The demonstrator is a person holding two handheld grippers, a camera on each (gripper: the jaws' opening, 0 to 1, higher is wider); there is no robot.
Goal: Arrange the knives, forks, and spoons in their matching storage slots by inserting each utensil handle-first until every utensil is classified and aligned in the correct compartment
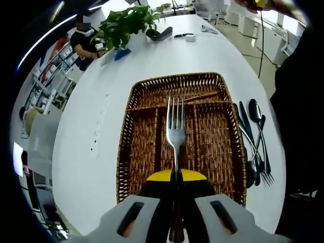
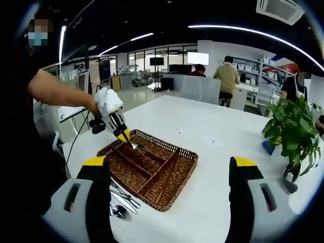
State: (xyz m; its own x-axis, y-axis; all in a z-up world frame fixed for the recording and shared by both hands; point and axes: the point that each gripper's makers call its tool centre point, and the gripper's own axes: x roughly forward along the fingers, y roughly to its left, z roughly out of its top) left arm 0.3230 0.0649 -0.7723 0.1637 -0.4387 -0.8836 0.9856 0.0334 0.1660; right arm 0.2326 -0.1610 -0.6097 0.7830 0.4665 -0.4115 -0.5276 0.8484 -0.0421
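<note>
**Q:** What is the setting?

**A:** An open office with ceiling light strips; people work at desks behind. A long white bench carries a wicker tray with several long slots and one cross slot at its far end. A potted plant stands farther along the bench, well apart from the tray.

**Q:** What are your claws doing?

**A:** My left claw is closed on a fork, gripping its handle, tines pointing away from me, over the middle of the tray. In the right gripper view the same left claw hangs at the tray's near-left end. My right claw stands wide open and holds nothing, back from the tray. The remaining cutlery, spoons and knives and at least one more fork, lies loose on the bench just beside the tray.

**Q:** What could go wrong from here?

**A:** I judge three risks. The fork lies roughly over a wicker divider, so lowering it there could leave it straddling two slots. The task asks for handle-first entry, yet I hold the handle itself; my jaws may catch the weave before the fork seats. Released too high, the fork could bounce askew.
</note>
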